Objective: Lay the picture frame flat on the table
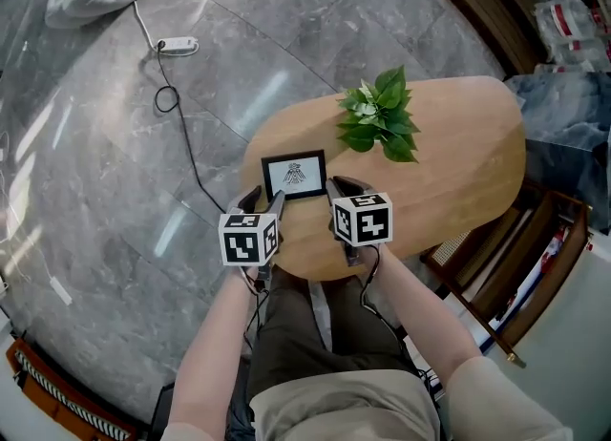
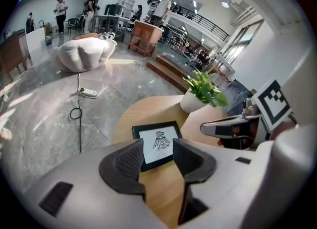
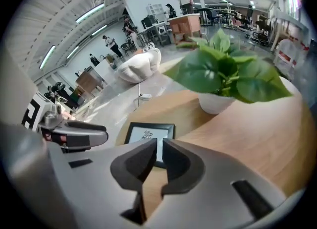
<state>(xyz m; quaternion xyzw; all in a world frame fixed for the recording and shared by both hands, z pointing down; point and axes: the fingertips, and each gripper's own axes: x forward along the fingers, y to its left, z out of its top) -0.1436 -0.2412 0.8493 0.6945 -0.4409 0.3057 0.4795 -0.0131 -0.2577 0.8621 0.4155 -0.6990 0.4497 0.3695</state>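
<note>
Picture frame (image 1: 294,175) flat, face up, on the wooden tabletop (image 1: 458,172), potted plant (image 1: 380,116) beyond it; left claw (image 2: 158,149) just short of it, jaws wide, empty; right claw (image 3: 158,148) alongside, jaws a slit apart, empty.

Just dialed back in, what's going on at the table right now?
A person holds a gripper in each hand over the near edge of the wooden table. The picture frame lies flat on it, face up, just beyond both grippers and held by neither. The left gripper has its jaws wide apart and empty. The right gripper has its jaws only slightly apart, also empty. A potted plant stands farther back.
</note>
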